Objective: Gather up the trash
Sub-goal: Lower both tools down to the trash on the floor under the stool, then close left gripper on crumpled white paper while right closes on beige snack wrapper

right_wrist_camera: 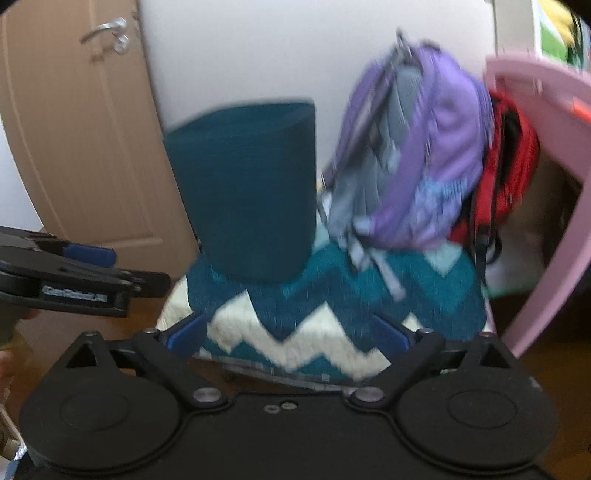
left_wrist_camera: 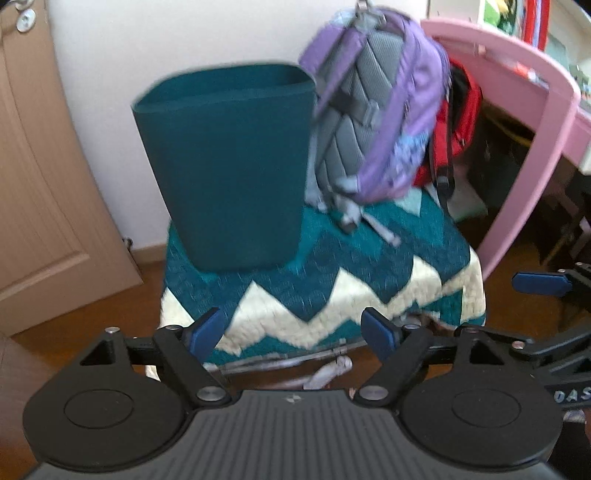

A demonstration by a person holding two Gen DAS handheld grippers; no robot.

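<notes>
Two pairs of tongs are in your hands, both spread wide with nothing between the blue pads: the left tongs (left_wrist_camera: 293,330) and the right tongs (right_wrist_camera: 288,332). Straight ahead of both, beyond the fingertips, the dark teal plastic waste bin (left_wrist_camera: 229,166) stands upright on a teal-and-cream zigzag quilted cover (left_wrist_camera: 332,288), with a purple and grey backpack (left_wrist_camera: 380,110) just to its right. Your left view alone shows pale crumpled scraps (left_wrist_camera: 328,373) on the floor under the cover's near edge, just past the left tongs. Your right view alone shows the silver lever handle (right_wrist_camera: 105,29) on the tan door, up to the left. Both frames are blurred. The lettering on either tool's side is unreadable.
</notes>
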